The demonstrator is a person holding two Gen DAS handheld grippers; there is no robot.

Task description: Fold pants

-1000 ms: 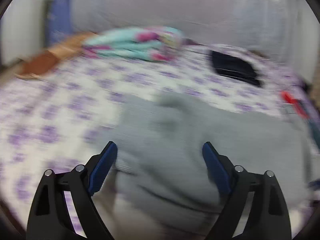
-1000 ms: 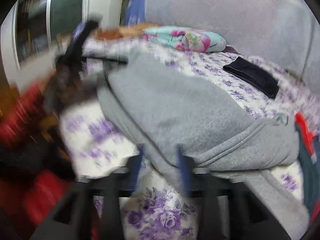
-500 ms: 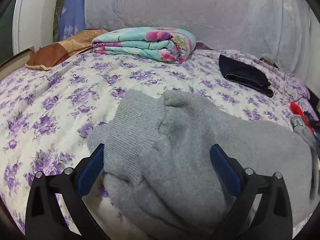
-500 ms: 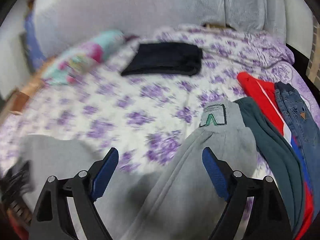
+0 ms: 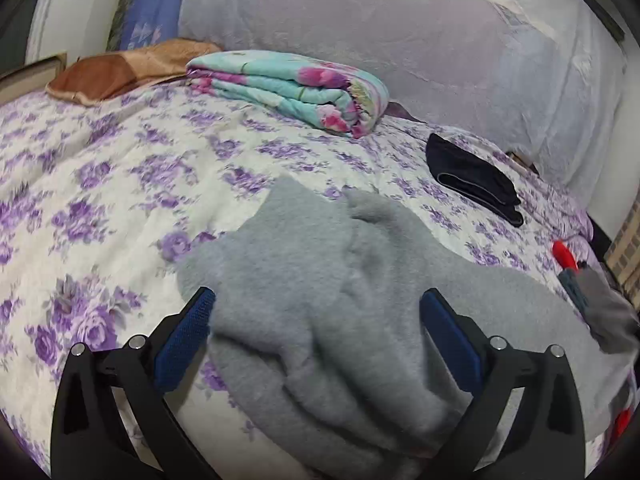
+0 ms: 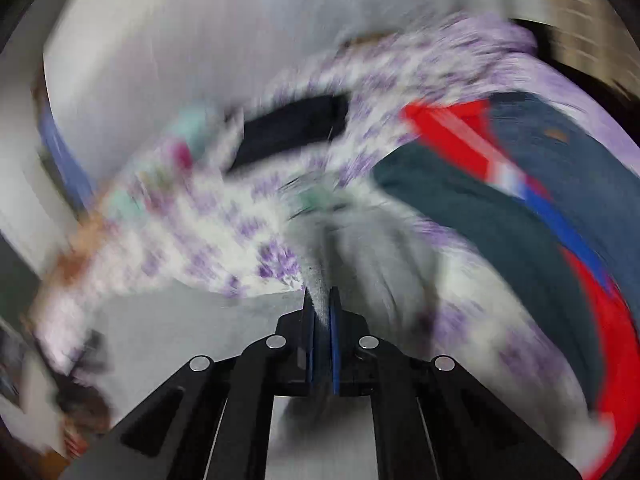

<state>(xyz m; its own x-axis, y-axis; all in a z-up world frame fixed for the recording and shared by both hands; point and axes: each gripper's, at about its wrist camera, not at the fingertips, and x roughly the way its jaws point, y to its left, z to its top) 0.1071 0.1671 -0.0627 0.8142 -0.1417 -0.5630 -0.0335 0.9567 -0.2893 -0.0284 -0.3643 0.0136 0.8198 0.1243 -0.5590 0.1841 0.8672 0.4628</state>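
Observation:
The grey sweatpants [image 5: 340,300] lie crumpled on the purple-flowered bedspread [image 5: 100,184]. My left gripper [image 5: 316,332] is open, its blue pads on either side of the bunched grey cloth without closing on it. In the right wrist view, which is badly blurred by motion, my right gripper [image 6: 322,312] is shut on a fold of the grey sweatpants [image 6: 384,256], with cloth pinched between the blue pads.
A folded teal floral blanket [image 5: 296,88] and a brown pillow [image 5: 116,72] lie at the far side. Folded black pants [image 5: 472,180] lie at the right. A pile of red, dark green and blue-denim clothes [image 6: 520,184] sits to the right of the grey pants.
My right gripper was open half a second ago and has now shut on the grey pants while swinging fast. My left gripper stays open and has shifted only slightly over the cloth.

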